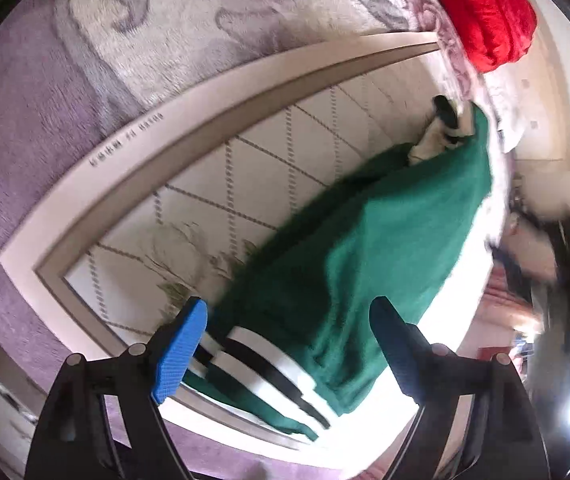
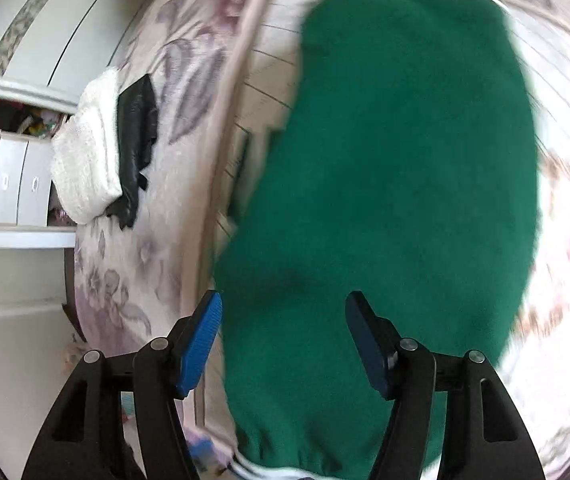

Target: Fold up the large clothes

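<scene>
Right now a green sweater (image 1: 369, 256) lies spread flat on a cream quilted mat (image 1: 269, 160) with a dotted diamond pattern, and that mat sits on a bed covered by a purple and grey flowered blanket (image 1: 45, 120). Black and white stripes (image 1: 261, 368) band one end of the sweater, the end nearest the left gripper (image 1: 289, 344). That gripper hangs over the striped end with its blue pads (image 1: 183, 348) spread wide, nothing pinched between them and no cloth touching them. At the far end of the sweater, another bit of black and white cloth (image 1: 441, 132) pokes out from under the green.

From the right wrist view, the sweater (image 2: 401, 168) fills most of the frame, blurred, with a gathered hem (image 2: 309, 460) at the near end. The right gripper (image 2: 285, 340) is over that part, jaws released and apart, gripping nothing; whether the pads brush the fabric cannot be told through the blur.

Beyond the mat's edge on the blanket (image 2: 153, 240) lie a folded white fluffy garment (image 2: 85, 160) and a black one (image 2: 137, 148) just beside it, touching. A red bundle (image 1: 481, 12) sits on the blanket past the far corner of the mat. White cupboards (image 2: 13, 184) stand beside the bed.
</scene>
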